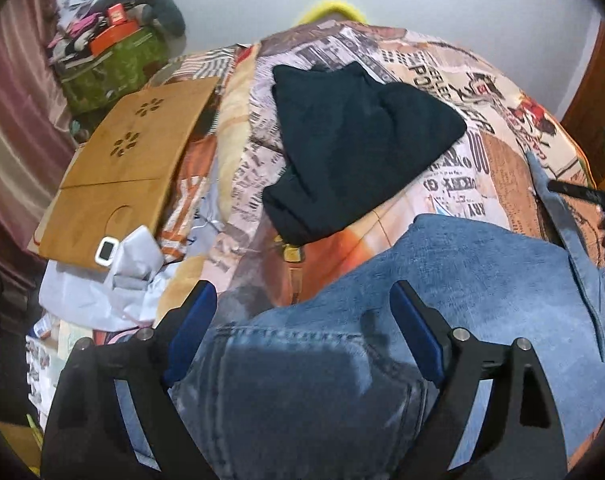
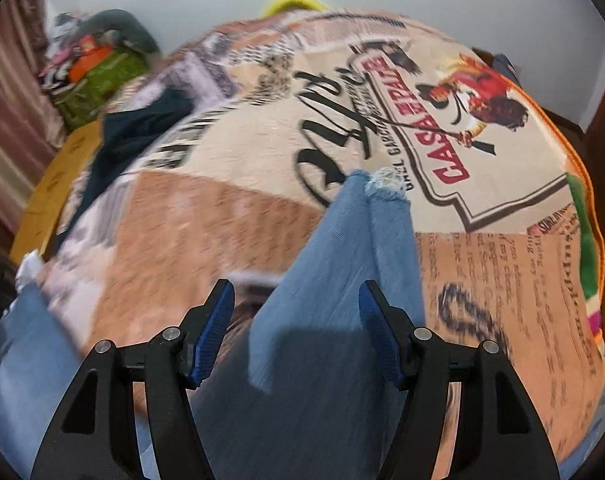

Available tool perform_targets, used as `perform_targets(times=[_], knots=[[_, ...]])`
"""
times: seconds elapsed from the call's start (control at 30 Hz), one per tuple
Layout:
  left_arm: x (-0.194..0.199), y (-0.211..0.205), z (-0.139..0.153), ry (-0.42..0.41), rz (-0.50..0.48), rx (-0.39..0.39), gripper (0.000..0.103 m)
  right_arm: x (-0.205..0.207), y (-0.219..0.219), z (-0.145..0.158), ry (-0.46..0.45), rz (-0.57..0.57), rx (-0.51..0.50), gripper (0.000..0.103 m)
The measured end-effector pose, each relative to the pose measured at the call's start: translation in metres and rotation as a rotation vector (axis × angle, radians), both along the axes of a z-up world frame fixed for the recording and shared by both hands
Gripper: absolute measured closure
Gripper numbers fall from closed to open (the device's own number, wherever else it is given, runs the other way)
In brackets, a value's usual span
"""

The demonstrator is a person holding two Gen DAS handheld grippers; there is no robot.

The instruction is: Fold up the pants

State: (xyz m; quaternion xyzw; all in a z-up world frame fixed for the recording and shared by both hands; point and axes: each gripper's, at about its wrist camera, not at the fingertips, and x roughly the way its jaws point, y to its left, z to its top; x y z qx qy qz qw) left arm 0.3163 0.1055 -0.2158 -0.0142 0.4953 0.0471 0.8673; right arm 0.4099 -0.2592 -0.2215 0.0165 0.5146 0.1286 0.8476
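Observation:
Light blue jeans (image 1: 442,300) lie on a bed with a printed blanket (image 1: 454,168). In the left wrist view the upper part with a back pocket sits under my left gripper (image 1: 302,286), which is open; its blue pads stand clear on either side of the denim. In the right wrist view the two legs of the jeans (image 2: 342,260) run away from me, stacked side by side, to frayed hems (image 2: 384,184). My right gripper (image 2: 296,286) hovers open over the legs, and its pads do not press the cloth. The picture is blurred by motion.
A black folded garment (image 1: 354,148) lies on the blanket beyond the jeans. A wooden lap tray (image 1: 130,164), crumpled white paper (image 1: 118,280) and a green box piled with clutter (image 1: 110,68) are at the left. The blanket's orange edge (image 2: 582,168) marks the right side.

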Motion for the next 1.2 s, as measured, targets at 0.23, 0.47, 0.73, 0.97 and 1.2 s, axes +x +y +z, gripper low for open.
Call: perform_targets(times=[0.23, 0.47, 0.73, 0.97, 1.2], knots=[[0.009, -0.02, -0.012, 0.045, -0.049, -0.003, 0.015, 0.017, 0.0, -0.022, 0.028, -0.004, 0.01, 0.057], [0.003, -0.047, -0.004, 0.035, -0.089, 0.0, 0.014, -0.003, -0.02, -0.008, 0.008, -0.028, -0.002, 0.097], [-0.011, -0.087, 0.012, 0.036, -0.148, -0.009, 0.014, -0.073, -0.108, 0.08, -0.162, -0.122, 0.149, 0.098], [-0.027, -0.129, 0.016, 0.044, -0.203, -0.022, 0.013, -0.14, -0.175, 0.125, -0.235, -0.153, 0.165, 0.098], [-0.044, -0.158, 0.018, 0.048, -0.241, -0.02, 0.013, -0.198, -0.222, 0.091, -0.117, -0.23, 0.137, 0.094]])
